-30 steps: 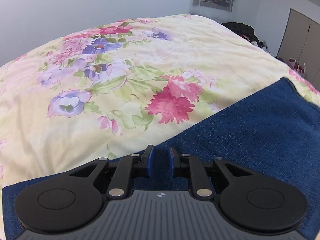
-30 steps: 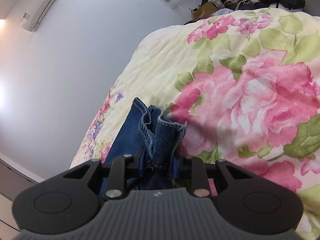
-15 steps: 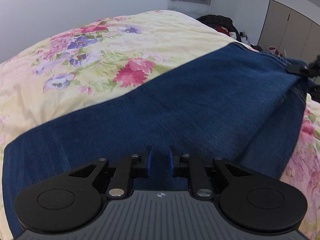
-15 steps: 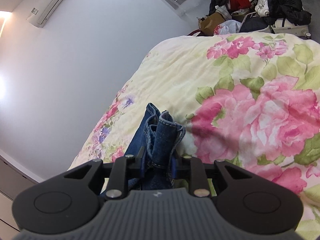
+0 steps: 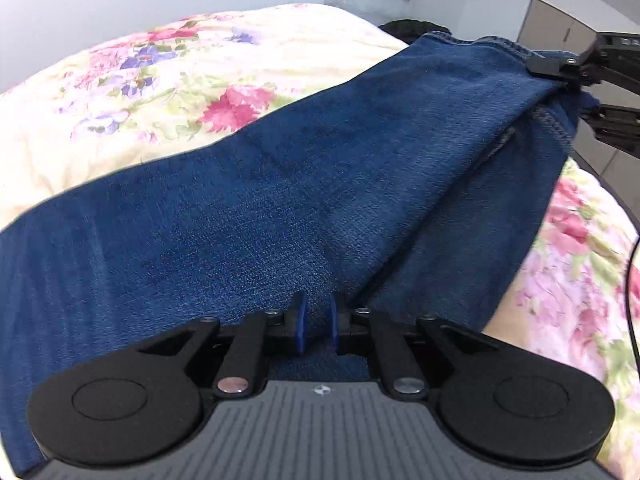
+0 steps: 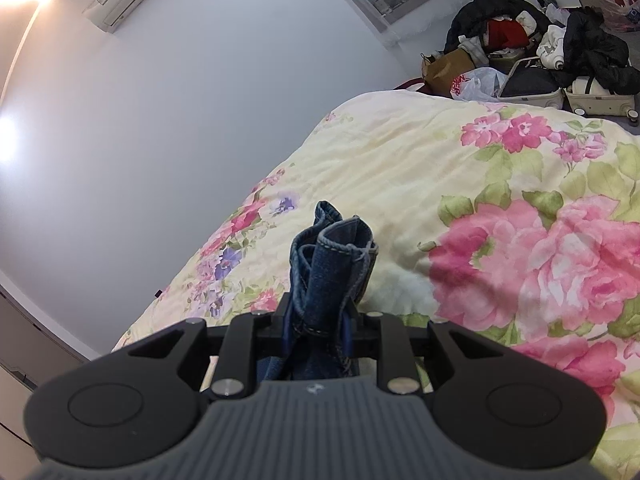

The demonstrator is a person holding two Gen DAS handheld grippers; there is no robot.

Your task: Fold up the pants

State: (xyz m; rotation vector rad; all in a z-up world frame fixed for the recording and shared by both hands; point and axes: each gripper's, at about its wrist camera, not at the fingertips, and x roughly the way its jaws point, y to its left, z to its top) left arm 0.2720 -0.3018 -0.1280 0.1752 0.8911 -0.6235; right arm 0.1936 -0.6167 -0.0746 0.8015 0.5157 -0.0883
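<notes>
Dark blue denim pants stretch across the flowered bedspread in the left wrist view, lifted at both ends. My left gripper is shut on a fold of the pants at their near edge. My right gripper is shut on a bunched hem of the pants, which sticks up between its fingers. The right gripper also shows in the left wrist view at the far right, holding the pants' far end in the air.
The bed with the flowered bedspread fills most of both views. A pile of clothes, bags and suitcases lies on the floor beyond the bed. A white wall runs along the bed's left side. Closet doors stand at the back right.
Both grippers have risen with the pants. The pants now spread wide across the left wrist view, and the right gripper has come into it at the far right.
</notes>
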